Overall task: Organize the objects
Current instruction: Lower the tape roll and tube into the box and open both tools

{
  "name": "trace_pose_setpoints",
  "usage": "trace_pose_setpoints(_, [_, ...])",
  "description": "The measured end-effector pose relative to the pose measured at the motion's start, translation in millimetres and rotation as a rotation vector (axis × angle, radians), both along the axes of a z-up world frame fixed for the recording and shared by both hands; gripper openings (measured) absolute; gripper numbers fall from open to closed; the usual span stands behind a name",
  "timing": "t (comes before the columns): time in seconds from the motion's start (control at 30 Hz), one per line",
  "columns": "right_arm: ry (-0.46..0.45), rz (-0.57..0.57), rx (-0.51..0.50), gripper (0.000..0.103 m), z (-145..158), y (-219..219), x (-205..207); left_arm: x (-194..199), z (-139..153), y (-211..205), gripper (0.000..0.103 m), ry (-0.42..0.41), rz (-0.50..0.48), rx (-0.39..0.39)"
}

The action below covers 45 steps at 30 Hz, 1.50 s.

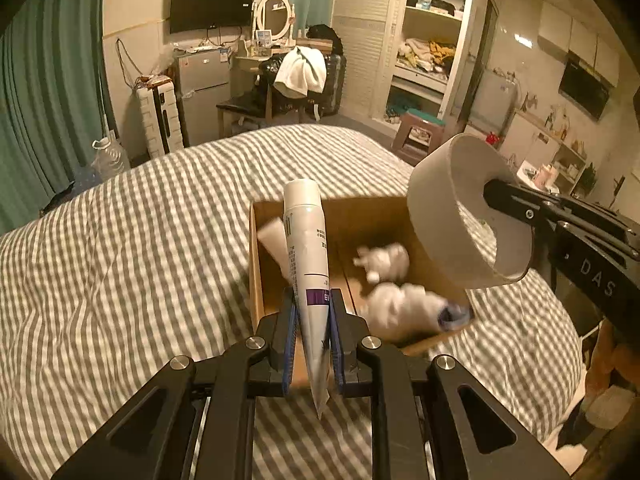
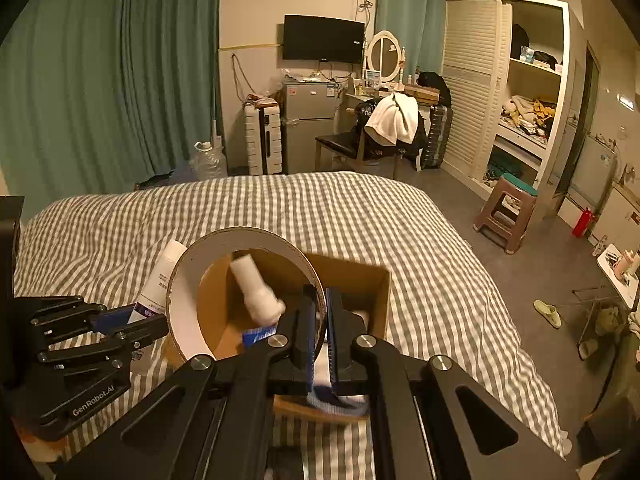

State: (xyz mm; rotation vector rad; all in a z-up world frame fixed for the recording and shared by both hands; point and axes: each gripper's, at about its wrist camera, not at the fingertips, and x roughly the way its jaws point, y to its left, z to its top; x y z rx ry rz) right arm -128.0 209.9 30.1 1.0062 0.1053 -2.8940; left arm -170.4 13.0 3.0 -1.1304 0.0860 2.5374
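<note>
My left gripper (image 1: 313, 300) is shut on a white tube with a purple label (image 1: 306, 240), held upright over the near left edge of an open cardboard box (image 1: 256, 264) on the striped bed. My right gripper (image 2: 319, 300) is shut on the wall of a wide tape roll (image 2: 188, 280), held above the box (image 2: 376, 292). The roll (image 1: 460, 216) hangs over the box's right side in the left wrist view. White bottles (image 1: 384, 260) and a white tube (image 2: 256, 292) lie inside the box. The left gripper (image 2: 120, 320) with its tube (image 2: 164, 276) shows at the left of the right wrist view.
The grey-and-white striped bed (image 1: 140, 240) surrounds the box. A stool (image 2: 506, 216) stands on the floor to the right of the bed. A chair with clothes (image 2: 384, 128), a small fridge (image 2: 308, 120) and a wardrobe (image 2: 520, 88) stand at the far wall.
</note>
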Motion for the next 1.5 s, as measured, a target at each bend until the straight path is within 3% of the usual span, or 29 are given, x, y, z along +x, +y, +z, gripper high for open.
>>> trace_pose_setpoints(0.17, [-0.019,-0.025,0.001,0.005,0.1,-3.8,-42.5,-36.1,-4.8,5.0,0.015,0.003,-0.016,0.0])
trace_pose_setpoints(0.37, [-0.071,-0.062,0.036,0.005,-23.2,-7.0,-93.0,-66.9,-30.0,11.7,0.015,-0.001,-0.044,-0.001])
trace_pose_setpoints(0.53, [-0.142,-0.087,0.062,0.005,-59.3,-4.7,-121.1,-74.0,-52.5,18.2,0.015,-0.05,-0.108,0.025])
trace_pose_setpoints(0.83, [-0.235,-0.116,0.107,0.005,-99.3,5.0,-138.3,-71.2,-84.4,33.9,0.015,-0.06,-0.166,-0.04])
trace_pose_setpoints(0.93, [-0.23,-0.106,0.113,0.013,-99.5,6.0,-131.3,-62.9,-84.6,35.5,0.017,-0.041,-0.178,-0.047])
trace_pose_setpoints(1.0, [-0.221,-0.108,0.101,0.03,-96.4,8.0,-124.5,-60.7,-82.1,33.8,0.019,-0.052,-0.168,-0.043])
trace_pose_setpoints(1.03, [-0.22,-0.117,0.098,0.034,-94.7,8.7,-121.2,-59.4,-80.5,31.8,0.019,-0.06,-0.157,-0.044])
trace_pose_setpoints(1.1, [-0.205,-0.126,0.081,0.047,-88.0,11.0,-113.3,-53.4,-74.5,27.3,0.023,-0.066,-0.145,-0.039])
trace_pose_setpoints(1.2, [-0.176,-0.125,0.033,0.063,-73.6,13.1,-99.8,-46.1,-58.8,22.0,0.047,-0.046,-0.121,-0.04])
trace_pose_setpoints(1.23, [-0.165,-0.125,0.017,0.065,-66.8,14.6,-94.7,-42.6,-52.9,19.4,0.057,-0.038,-0.112,-0.033])
trace_pose_setpoints(1.5, [-0.084,-0.121,0.008,0.08,-8.3,16.0,-45.6,-8.0,-5.8,-4.3,0.083,0.032,-0.051,0.004])
